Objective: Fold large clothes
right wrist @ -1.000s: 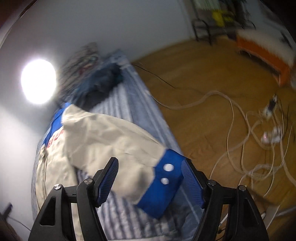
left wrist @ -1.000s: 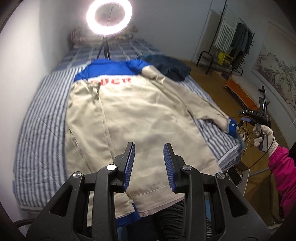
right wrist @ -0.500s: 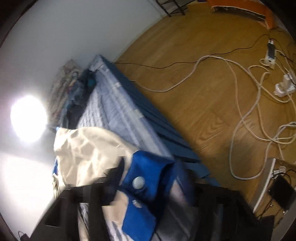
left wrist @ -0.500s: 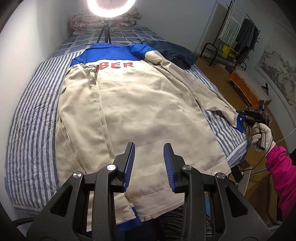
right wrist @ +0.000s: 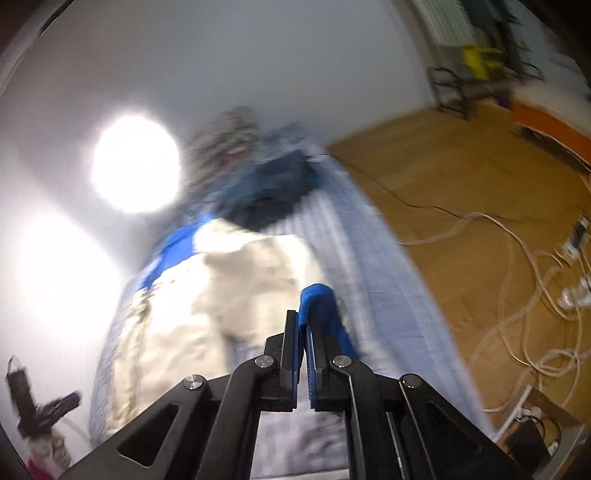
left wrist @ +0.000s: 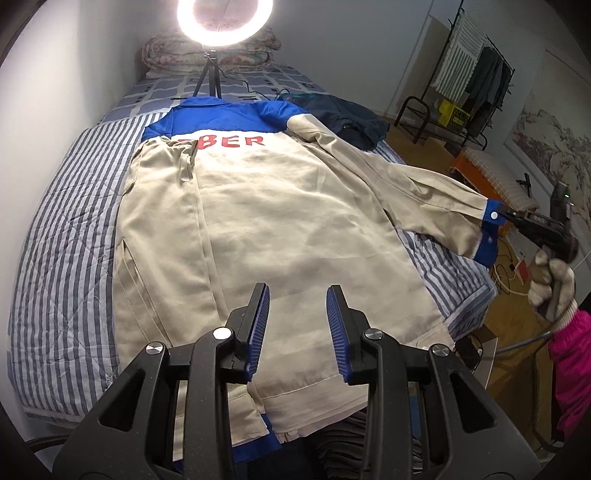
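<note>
A large beige jacket (left wrist: 266,221) with a blue yoke and red letters lies back-up on the striped bed (left wrist: 62,236). Its left sleeve is folded over the body. My left gripper (left wrist: 297,325) is open and empty above the jacket's hem. My right gripper (right wrist: 303,332) is shut on the blue cuff (right wrist: 319,299) of the right sleeve. In the left wrist view the right gripper (left wrist: 504,214) holds the cuff (left wrist: 489,236) lifted off the bed's right edge, the sleeve (left wrist: 417,199) stretched out. The right wrist view is blurred.
A ring light on a tripod (left wrist: 221,22) stands at the head of the bed by folded quilts. A dark blue garment (left wrist: 347,118) lies at the bed's far right. A clothes rack (left wrist: 465,85), an orange bench (left wrist: 491,170) and cables (right wrist: 517,266) stand on the wooden floor at right.
My right gripper has closed on the blue cuff and lifted the sleeve off the bed's right edge. My left gripper stays open above the hem.
</note>
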`<state>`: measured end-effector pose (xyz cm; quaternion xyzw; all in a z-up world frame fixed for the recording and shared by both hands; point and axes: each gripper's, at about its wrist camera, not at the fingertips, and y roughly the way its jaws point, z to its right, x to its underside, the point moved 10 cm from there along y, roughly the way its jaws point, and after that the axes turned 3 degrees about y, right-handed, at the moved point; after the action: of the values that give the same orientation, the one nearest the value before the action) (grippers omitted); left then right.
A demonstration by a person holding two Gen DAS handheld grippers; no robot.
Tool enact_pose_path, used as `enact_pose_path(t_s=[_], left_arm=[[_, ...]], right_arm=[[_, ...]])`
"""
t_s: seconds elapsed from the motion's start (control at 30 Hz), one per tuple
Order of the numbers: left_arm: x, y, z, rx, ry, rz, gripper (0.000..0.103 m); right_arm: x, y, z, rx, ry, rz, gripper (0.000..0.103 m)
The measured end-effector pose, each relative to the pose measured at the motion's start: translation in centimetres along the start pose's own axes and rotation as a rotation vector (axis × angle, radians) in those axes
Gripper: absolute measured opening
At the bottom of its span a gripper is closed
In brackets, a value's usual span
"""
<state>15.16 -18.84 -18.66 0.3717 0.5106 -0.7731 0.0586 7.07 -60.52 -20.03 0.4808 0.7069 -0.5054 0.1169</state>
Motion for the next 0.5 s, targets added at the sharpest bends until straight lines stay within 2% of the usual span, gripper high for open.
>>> enact_pose_path(t_s=[0.13, 0.23, 0.37, 0.5], left_arm=[[-0.3, -0.7, -0.9, -0.003, -0.035, 0.024, 0.032], [-0.3, -1.1, -1.6, -0.006, -0.063, 0.035, 0.032], [0.2, -0.9, -2.4, -0.008, -0.105, 0.031, 0.032], [1.1, 0.1, -3.0, -0.003, -0.145, 0.008, 0.032]], right_arm=[[2.8, -0.7, -8.5, -0.088, -0.158, -0.039, 0.001], [6.4, -0.5, -14.9, -0.154, -0.300, -0.095, 0.001], [13.2, 1.1, -21.7, -0.247, -0.468, -0.227, 0.001], [22.2, 4.2, -25.1, -0.288, -0.636, -0.414, 0.001]])
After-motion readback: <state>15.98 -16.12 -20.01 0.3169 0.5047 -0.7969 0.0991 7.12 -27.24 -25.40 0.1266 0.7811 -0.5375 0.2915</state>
